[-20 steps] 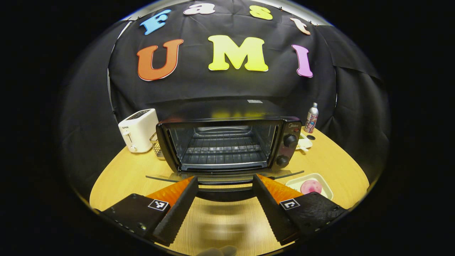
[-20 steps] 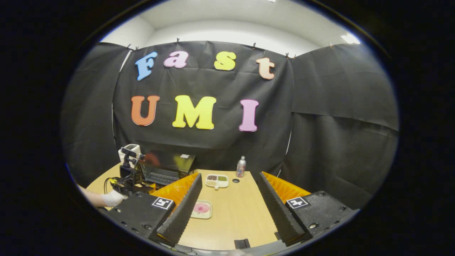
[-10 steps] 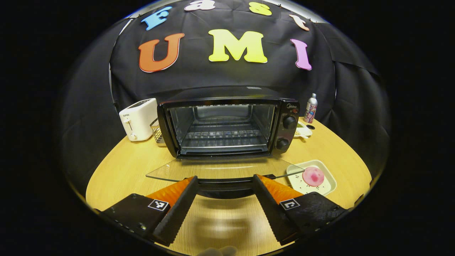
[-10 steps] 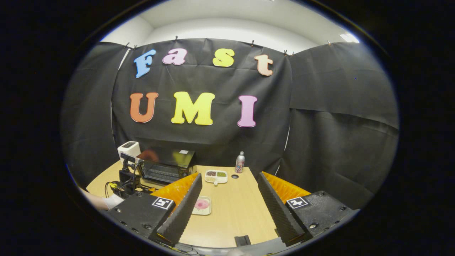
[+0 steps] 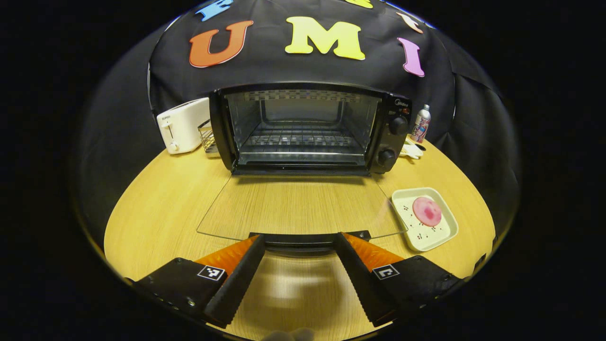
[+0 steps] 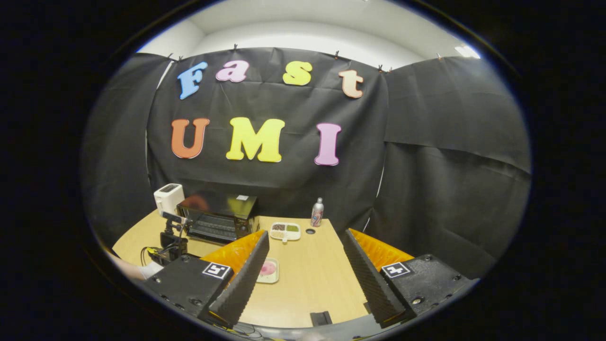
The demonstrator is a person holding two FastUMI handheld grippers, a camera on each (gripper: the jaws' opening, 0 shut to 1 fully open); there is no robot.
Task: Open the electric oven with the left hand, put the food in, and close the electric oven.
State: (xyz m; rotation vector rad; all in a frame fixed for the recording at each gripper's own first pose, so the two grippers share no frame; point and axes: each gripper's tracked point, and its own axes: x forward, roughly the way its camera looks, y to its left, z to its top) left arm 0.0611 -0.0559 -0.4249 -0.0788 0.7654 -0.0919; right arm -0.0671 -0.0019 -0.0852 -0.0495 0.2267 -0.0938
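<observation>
The black electric oven [image 5: 303,128] stands at the back of the wooden table, its cavity and wire rack exposed. Its glass door [image 5: 298,206] lies folded down flat toward me. The door's dark handle [image 5: 298,242] runs across between the fingertips of my left gripper [image 5: 298,237], whose fingers are spread wide and open. A pink round food [image 5: 426,211] lies on a white tray [image 5: 442,234] to the right of the door. My right gripper [image 6: 304,234] hovers open above the table, farther back, with the tray [image 6: 268,271] by its left finger and the oven [image 6: 218,218] at the far left.
A white toaster [image 5: 182,125] and a wire basket [image 5: 209,139] stand left of the oven. A bottle [image 5: 421,124] and a divided dish of food [image 6: 285,231] sit to its right. A gloved hand [image 6: 150,270] holds the left gripper.
The oven door has swung from partly lowered to fully flat, with my left gripper following its handle down and toward me. The right gripper has tilted slightly, staying open.
</observation>
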